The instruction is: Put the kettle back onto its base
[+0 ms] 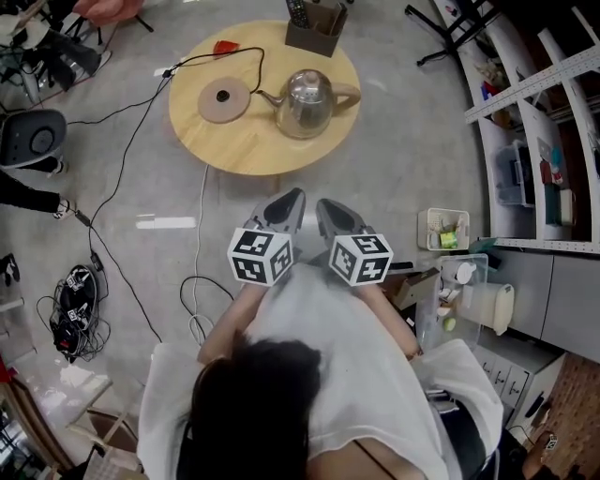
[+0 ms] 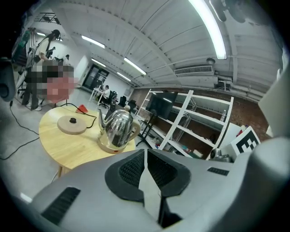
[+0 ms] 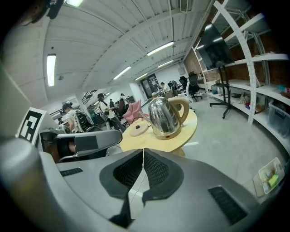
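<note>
A shiny steel kettle [image 1: 305, 103] with a tan handle stands upright on the round wooden table [image 1: 246, 141], to the right of its flat round base [image 1: 223, 100], which has a black cord. The kettle [image 2: 116, 128] and the base [image 2: 71, 124] also show in the left gripper view, and the kettle [image 3: 164, 117] and base [image 3: 139, 129] in the right gripper view. My left gripper [image 1: 287, 203] and right gripper [image 1: 326, 211] hang side by side in the air short of the table's near edge. Both are shut and hold nothing.
A dark box [image 1: 315, 28] and a small red object [image 1: 224, 47] sit at the table's far side. Cables [image 1: 197, 281] trail over the floor at the left. White shelving [image 1: 544, 112] and bins [image 1: 444, 229] stand at the right. People sit in the background [image 3: 72, 118].
</note>
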